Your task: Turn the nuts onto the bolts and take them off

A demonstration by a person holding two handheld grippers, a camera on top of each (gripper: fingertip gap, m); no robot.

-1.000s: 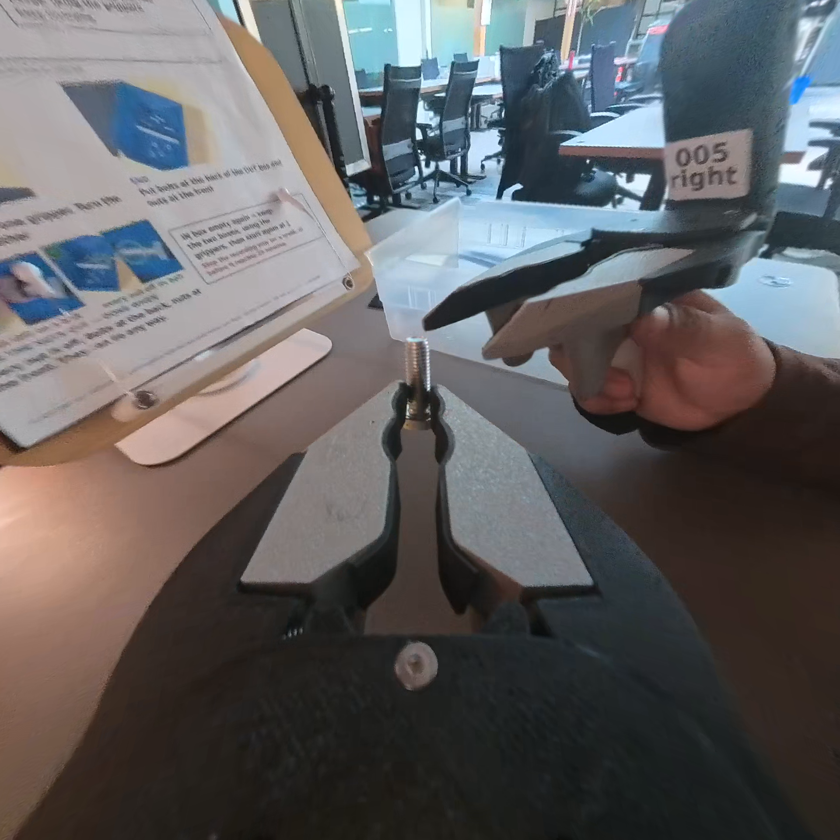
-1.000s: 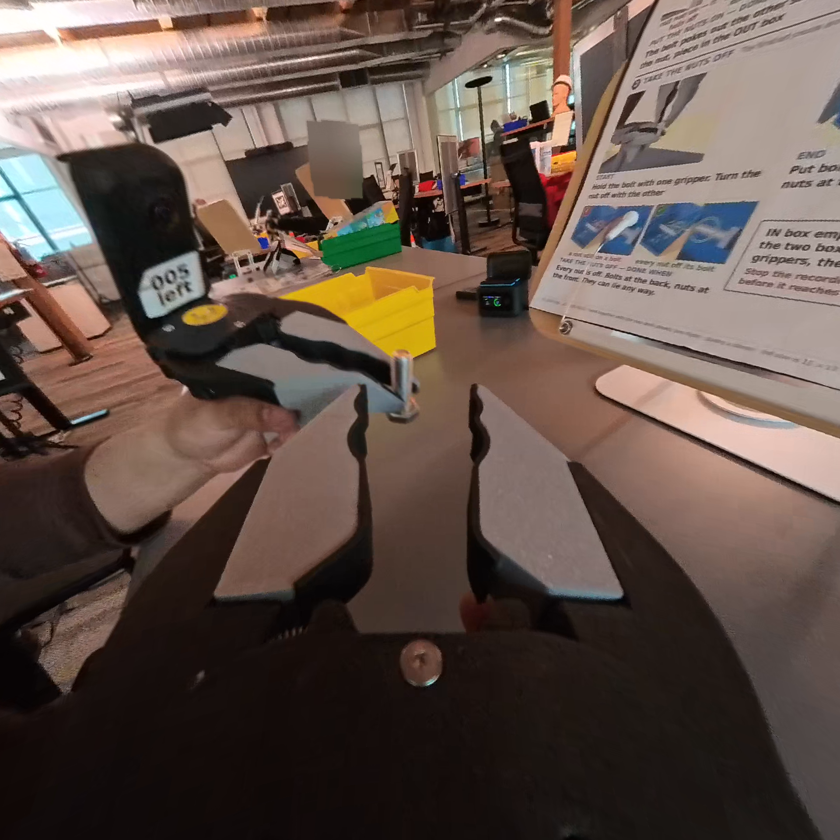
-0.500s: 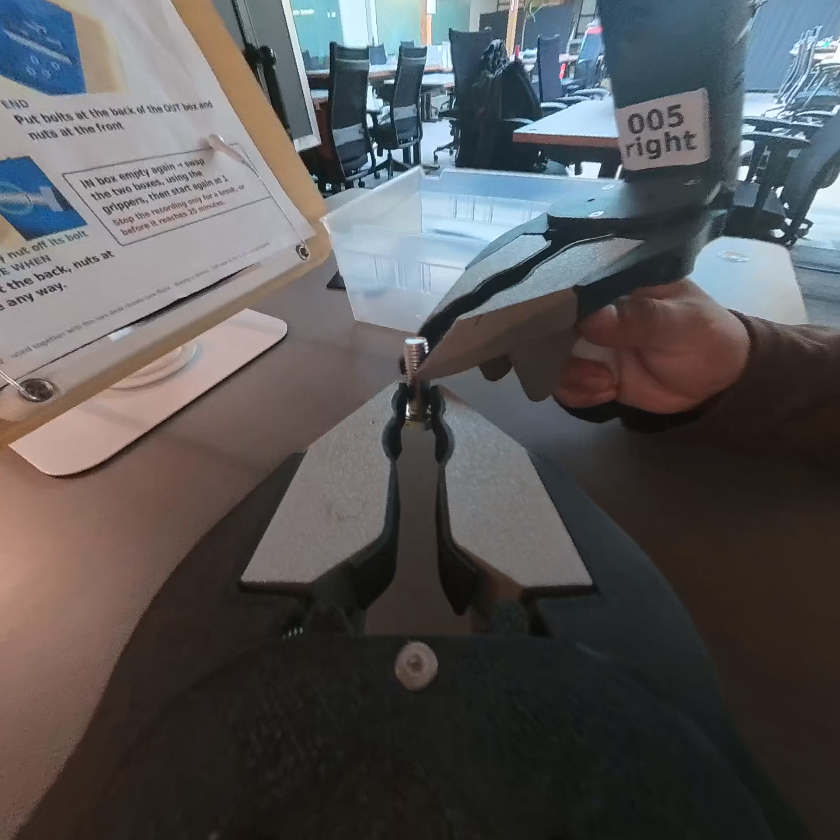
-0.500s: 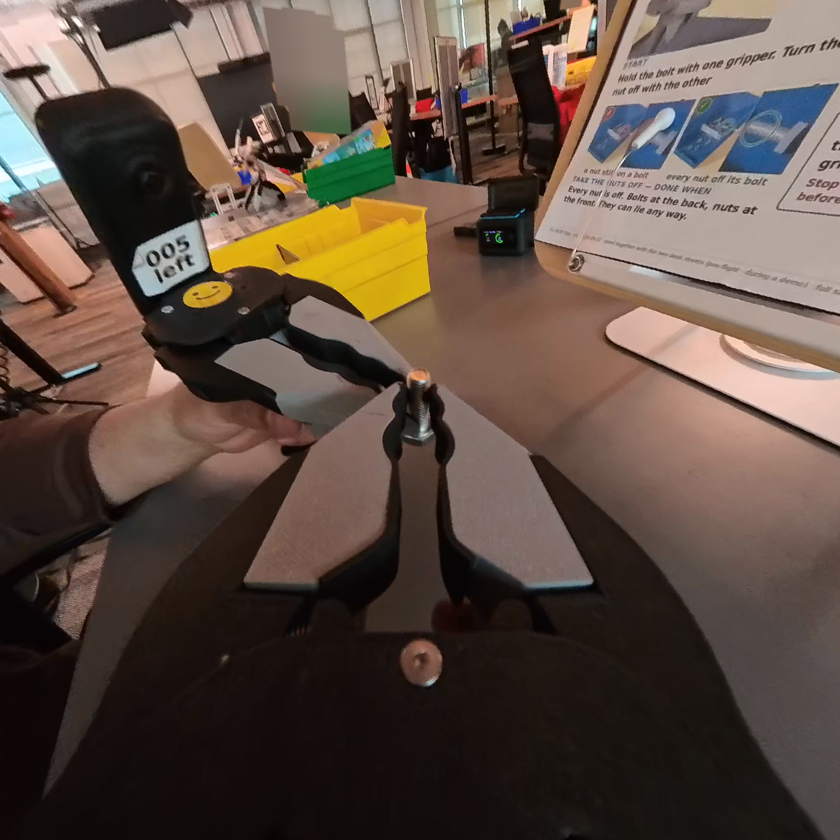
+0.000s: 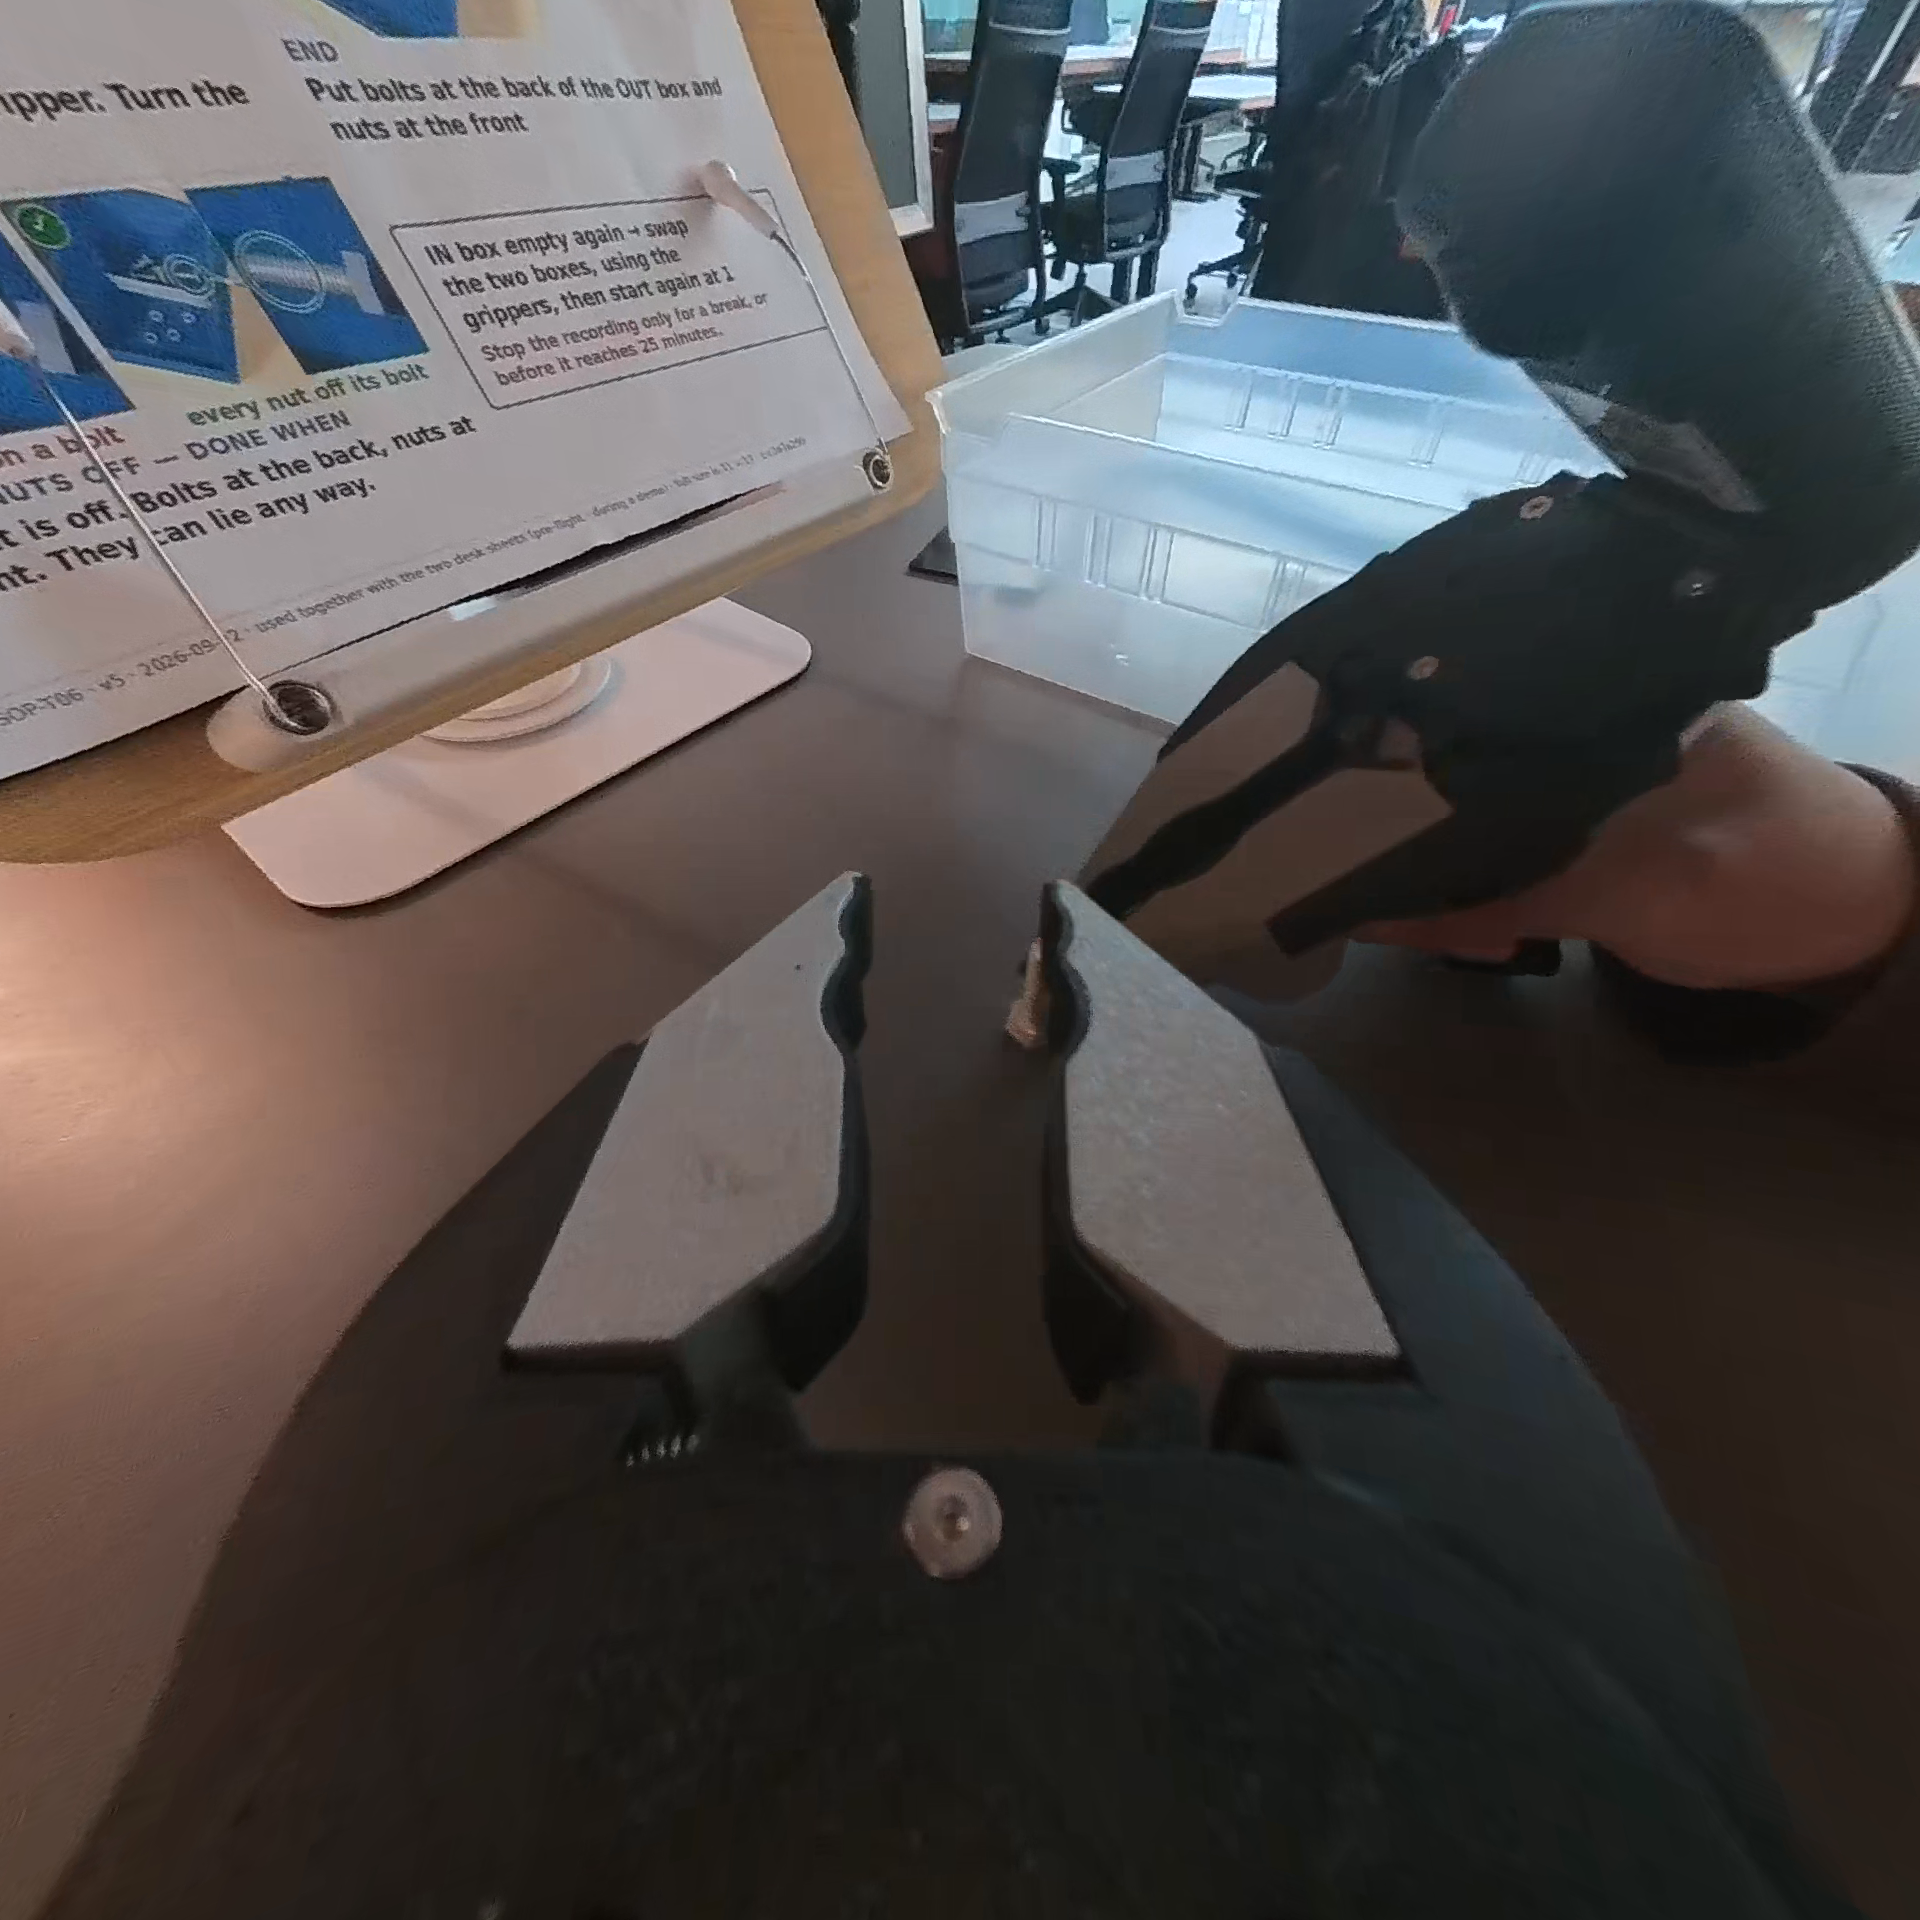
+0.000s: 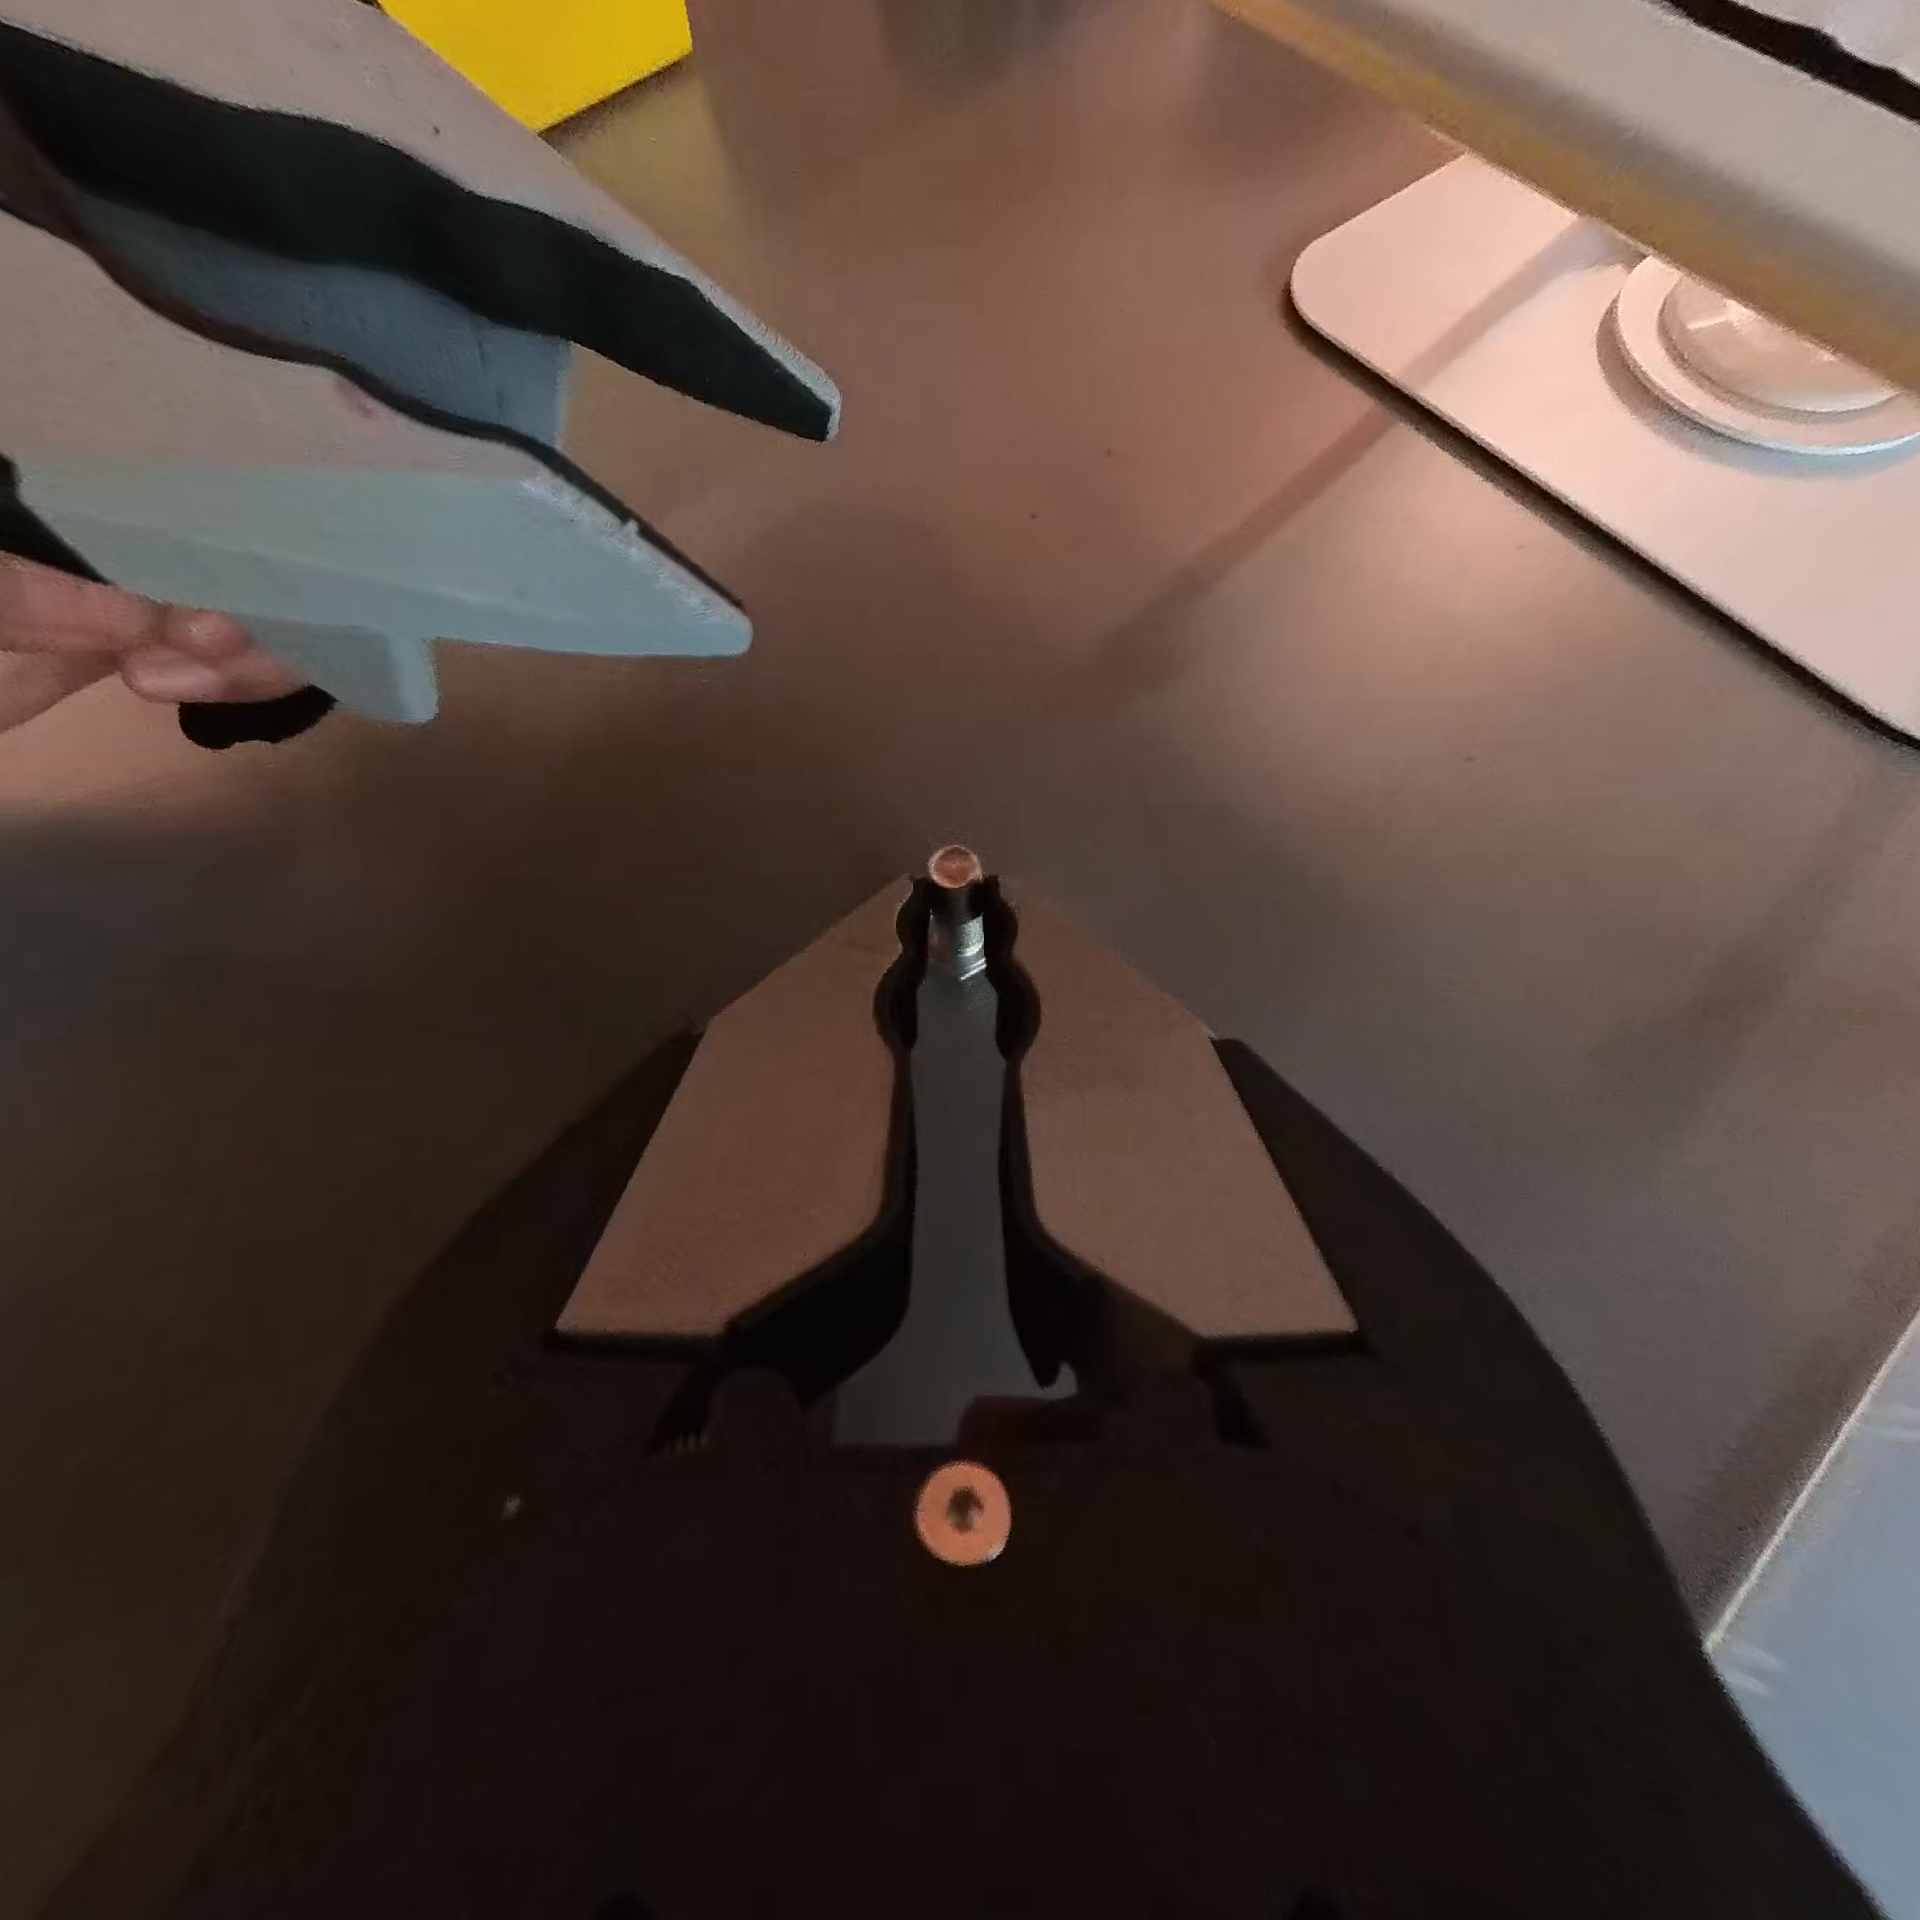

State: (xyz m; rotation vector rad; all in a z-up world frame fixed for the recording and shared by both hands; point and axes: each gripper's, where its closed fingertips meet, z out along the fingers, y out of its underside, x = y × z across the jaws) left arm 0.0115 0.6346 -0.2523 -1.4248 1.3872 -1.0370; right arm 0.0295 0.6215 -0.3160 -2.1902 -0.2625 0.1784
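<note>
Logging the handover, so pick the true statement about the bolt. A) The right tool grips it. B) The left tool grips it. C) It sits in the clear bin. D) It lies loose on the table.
A: the right tool is shut on the bolt, while the left tool stands open with nothing between its fingers.

Left claw point(image 5: 954, 935) released; bolt point(image 6: 954, 914) now in right claw point(image 6: 954, 894).

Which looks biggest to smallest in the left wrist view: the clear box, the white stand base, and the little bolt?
1. Clear box
2. White stand base; it lies nearer the camera than the box, so true sizes are unsure.
3. Bolt, by far the smallest, partly hidden behind the open left gripper.
</note>
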